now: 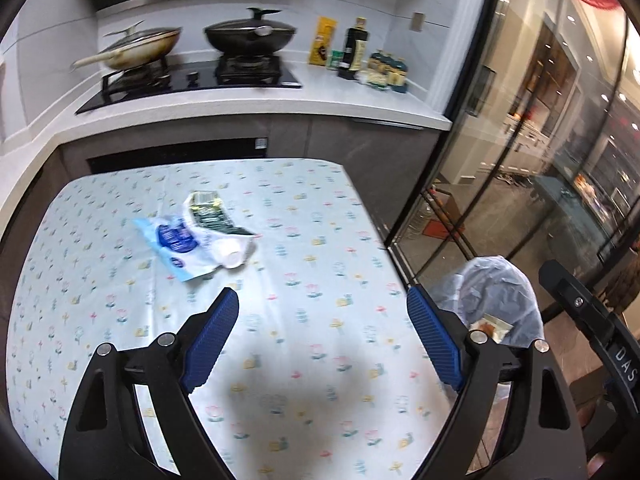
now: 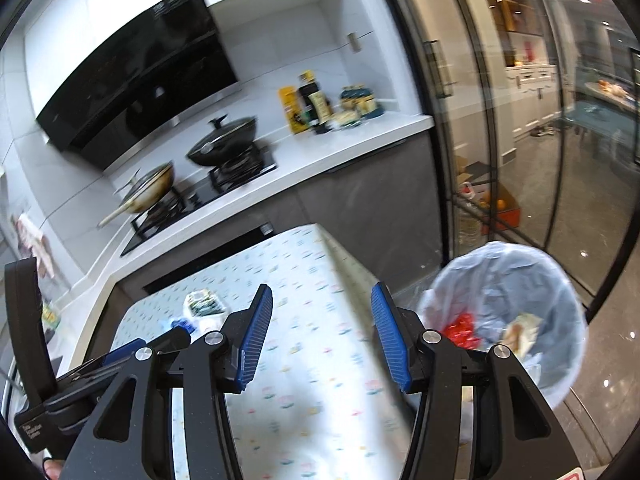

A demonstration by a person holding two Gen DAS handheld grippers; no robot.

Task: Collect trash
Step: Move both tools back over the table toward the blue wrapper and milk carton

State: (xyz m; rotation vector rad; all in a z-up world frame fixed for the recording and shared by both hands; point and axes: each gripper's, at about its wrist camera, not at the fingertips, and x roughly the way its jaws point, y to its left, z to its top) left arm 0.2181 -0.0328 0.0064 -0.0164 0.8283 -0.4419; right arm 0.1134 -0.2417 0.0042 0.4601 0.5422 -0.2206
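On the flower-print tablecloth (image 1: pixel 304 320) lies a pile of trash: a blue-and-white plastic wrapper (image 1: pixel 176 244), a green-and-white packet (image 1: pixel 208 208) and a white cup on its side (image 1: pixel 232 254). My left gripper (image 1: pixel 322 300) is open and empty, above the cloth just short of the pile. My right gripper (image 2: pixel 322 294) is open and empty over the table's right part. The pile shows small past its left finger (image 2: pixel 204 304). A bin lined with a pale plastic bag (image 2: pixel 516 304) stands on the floor right of the table, with a red wrapper (image 2: pixel 462 330) and paper scraps inside. It also shows in the left wrist view (image 1: pixel 496 292).
Behind the table runs a white kitchen counter (image 1: pixel 360 100) with a black hob, two lidded pans (image 1: pixel 248 34) and several bottles (image 1: pixel 360 56). Glass sliding doors (image 1: pixel 520 160) stand at the right. The left gripper's body (image 2: pixel 80 372) shows at the left of the right wrist view.
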